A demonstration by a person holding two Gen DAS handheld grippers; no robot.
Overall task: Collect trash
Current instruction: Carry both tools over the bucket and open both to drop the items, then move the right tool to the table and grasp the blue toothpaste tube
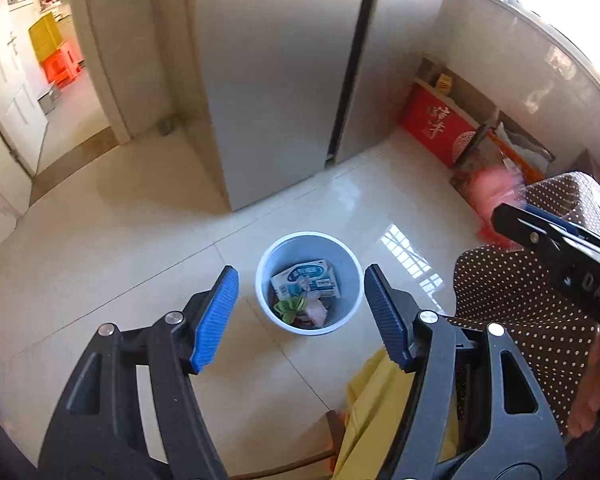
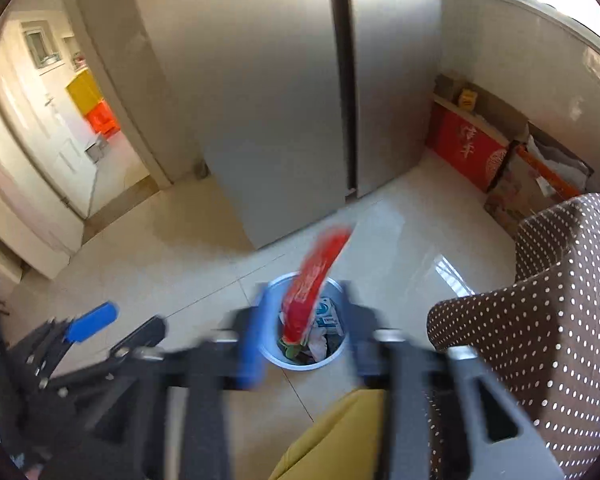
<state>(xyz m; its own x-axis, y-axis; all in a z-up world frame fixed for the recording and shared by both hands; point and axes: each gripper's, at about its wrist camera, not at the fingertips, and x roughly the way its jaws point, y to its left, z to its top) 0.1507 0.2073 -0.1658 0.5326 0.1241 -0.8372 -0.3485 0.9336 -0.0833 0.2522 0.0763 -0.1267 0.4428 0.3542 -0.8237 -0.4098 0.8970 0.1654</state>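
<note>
Left gripper [image 1: 300, 300]: jaws wide apart, empty, above round pale-blue plastic bin [image 1: 350, 300]. Right gripper [image 2: 306, 336]: blurred, jaws apart; long red foil wrapper [image 2: 318, 276] between them, over the bin. Risk: the wrapper's upper end catching the rim and tipping onto the floor.

The left gripper [image 1: 300, 304] is held out in front and tilted downward, its two blue-padded fingers [image 1: 214, 318] spread wide with nothing between them. The right gripper [image 2: 306, 340] sits just to its right and slightly ahead, also pitched down; in its own camera it is smeared by motion, so its stance is hard to read, though the jaws seem parted, the blue pad [image 2: 254, 344] standing well off from the dark one opposite. Seen from the left wrist, its black body [image 1: 556, 256] slants in from the right edge.
</note>
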